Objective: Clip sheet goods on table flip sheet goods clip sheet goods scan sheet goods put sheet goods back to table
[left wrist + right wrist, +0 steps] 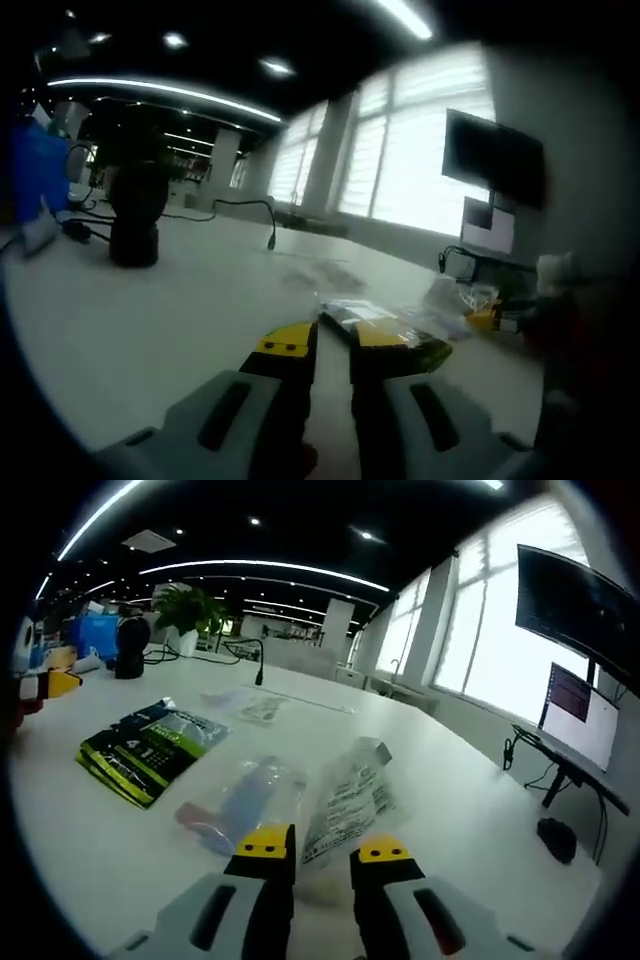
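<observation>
Left tongs point(333, 345) low over the white desk point(150, 320), jaws narrow with a small gap and holding nothing, tips just before the near end of a black and yellow-green sheet packet point(385, 328). Right tongs point(323, 848) also narrow and empty, tips just beside the near edge of a clear printed bag point(350, 795) lying flat on the desk. Left of that bag a clear pouch with blue and red contents point(240, 800), farther left the black-green packet point(150, 748), and a black cylinder-shaped device point(135, 215) with cables at the far left.
</observation>
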{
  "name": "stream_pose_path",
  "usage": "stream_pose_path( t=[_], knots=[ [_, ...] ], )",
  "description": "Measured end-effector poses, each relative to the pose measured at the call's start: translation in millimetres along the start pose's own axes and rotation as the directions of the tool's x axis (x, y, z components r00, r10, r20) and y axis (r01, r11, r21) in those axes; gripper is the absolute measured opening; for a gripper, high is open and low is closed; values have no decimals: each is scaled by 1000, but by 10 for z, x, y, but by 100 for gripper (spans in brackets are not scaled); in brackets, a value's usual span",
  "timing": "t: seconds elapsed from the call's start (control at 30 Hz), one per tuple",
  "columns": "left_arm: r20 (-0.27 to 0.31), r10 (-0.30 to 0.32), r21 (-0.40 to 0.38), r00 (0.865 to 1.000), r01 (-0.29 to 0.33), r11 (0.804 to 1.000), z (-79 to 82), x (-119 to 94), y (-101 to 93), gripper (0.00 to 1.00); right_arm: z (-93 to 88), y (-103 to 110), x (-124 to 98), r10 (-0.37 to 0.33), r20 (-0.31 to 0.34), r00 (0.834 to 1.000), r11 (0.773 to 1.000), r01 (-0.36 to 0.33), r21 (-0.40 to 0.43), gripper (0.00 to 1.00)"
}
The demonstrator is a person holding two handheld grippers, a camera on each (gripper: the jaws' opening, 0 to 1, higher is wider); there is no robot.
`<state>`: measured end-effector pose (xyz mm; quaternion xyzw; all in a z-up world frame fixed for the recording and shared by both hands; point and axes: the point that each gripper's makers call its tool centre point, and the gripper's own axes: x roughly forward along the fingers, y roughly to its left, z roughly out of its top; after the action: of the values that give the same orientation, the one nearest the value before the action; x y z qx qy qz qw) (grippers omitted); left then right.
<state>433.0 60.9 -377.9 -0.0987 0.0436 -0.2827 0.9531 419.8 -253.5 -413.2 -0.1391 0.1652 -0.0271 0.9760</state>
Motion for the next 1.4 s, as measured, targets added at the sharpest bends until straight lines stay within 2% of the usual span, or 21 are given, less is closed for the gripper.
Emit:
stream_pose_path(
  t=[0.17,0.43,0.53,0.8,1.03,1.13,1.23,1.4],
  knots=[
    [-3,-4,18,1000,4,1000,-7,-10,-20,6,36,-33,7,7,-1,1000,1000,-7,14,22],
    [7,-4,5,1000,4,1000,11,-22,-11,6,50,-46,-60,11,-10,1000,1000,-11,-10,26],
    [6,-5,8,1000,5,1000,8,-21,-17,6,52,-70,-51,20,-14,1000,999,-20,26,27],
    [3,-4,13,1000,4,1000,4,-16,-19,6,110,-180,-100,-14,-4,1000,1000,14,21,35],
    [5,-4,13,1000,4,1000,12,-16,-15,6,126,-290,-169,-52,6,999,999,52,12,36],
    [5,-6,14,1000,6,1000,13,-12,-15,6,135,-335,-204,-61,13,998,998,60,15,35],
    [5,-7,16,1000,7,1000,15,-7,-13,6,156,-400,-187,-59,29,998,998,58,23,29],
    [6,-12,18,1000,12,1000,19,3,-12,6,168,-464,-190,-47,48,998,999,45,23,14]
  ],
)
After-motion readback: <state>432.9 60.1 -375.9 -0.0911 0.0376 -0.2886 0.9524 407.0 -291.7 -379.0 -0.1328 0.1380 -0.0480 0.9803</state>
